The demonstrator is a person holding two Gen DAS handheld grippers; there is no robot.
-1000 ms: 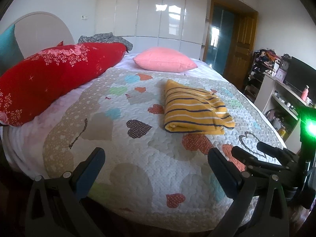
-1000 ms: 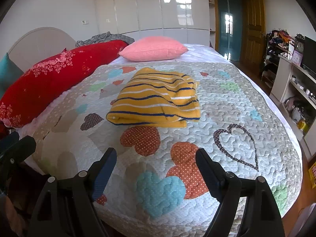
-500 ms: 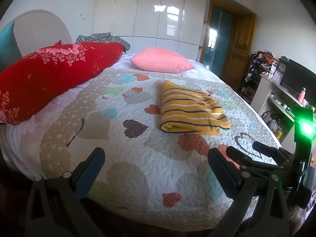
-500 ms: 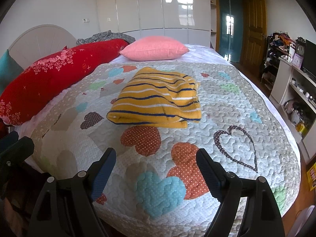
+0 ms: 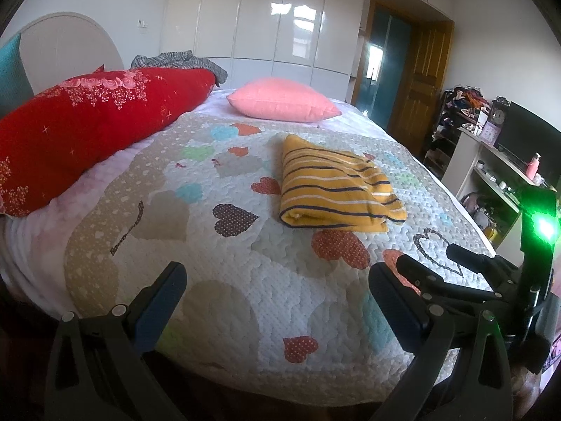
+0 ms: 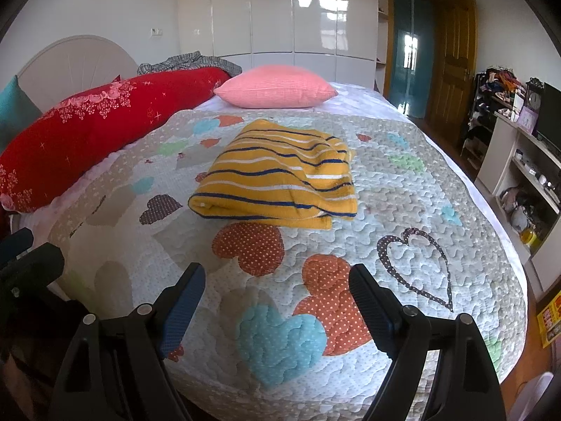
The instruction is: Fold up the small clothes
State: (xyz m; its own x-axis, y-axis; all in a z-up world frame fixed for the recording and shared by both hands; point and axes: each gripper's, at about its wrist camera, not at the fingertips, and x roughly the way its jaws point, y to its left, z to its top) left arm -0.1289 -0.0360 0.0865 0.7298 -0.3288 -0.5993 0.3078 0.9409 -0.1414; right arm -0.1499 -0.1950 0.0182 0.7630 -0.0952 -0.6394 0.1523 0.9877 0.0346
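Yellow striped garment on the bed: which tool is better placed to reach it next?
Probably the right tool. In its view the folded yellow striped garment lies almost straight ahead between its open fingers; from the left tool, also open, it sits off to the right.

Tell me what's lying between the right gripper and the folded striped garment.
Only bare quilt: nothing rests between the right gripper and the striped garment, as the right wrist view shows.
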